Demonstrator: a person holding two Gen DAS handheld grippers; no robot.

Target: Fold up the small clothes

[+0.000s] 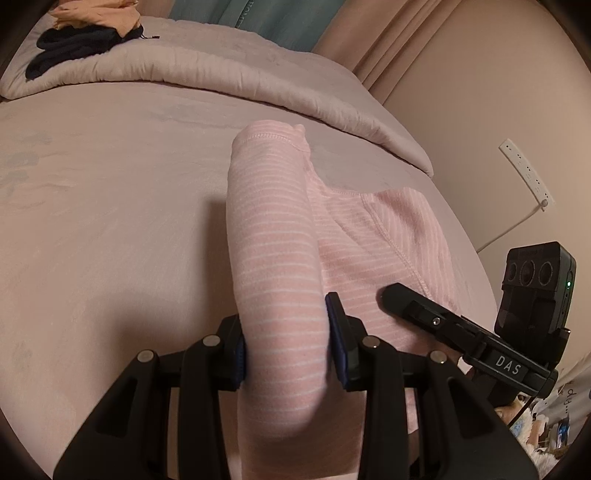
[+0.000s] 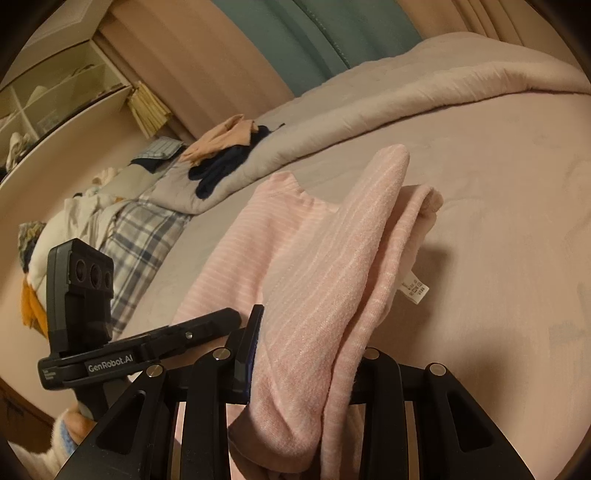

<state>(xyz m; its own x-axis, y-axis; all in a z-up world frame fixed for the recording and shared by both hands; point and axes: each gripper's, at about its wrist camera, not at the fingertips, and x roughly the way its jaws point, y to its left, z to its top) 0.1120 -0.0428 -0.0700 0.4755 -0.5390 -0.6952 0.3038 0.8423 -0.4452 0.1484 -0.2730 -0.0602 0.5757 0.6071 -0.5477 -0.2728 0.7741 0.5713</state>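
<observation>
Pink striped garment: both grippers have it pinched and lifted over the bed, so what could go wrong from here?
1. The left gripper clamps a thick bunch of the pink striped garment; layers may slip out unevenly.
2. The right gripper grips near the care tag side, with cloth draped over one finger; it could snag on release.
3. The hanging fold may land crooked on the bed.

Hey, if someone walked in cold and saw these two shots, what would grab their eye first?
Probably the pink striped garment draped over the pink bed, one fold gripped between the left gripper fingers and another bunch held up in the right gripper, its white care label dangling. Next, the dark and peach clothes pile on the folded-back quilt near the teal headboard.
</observation>
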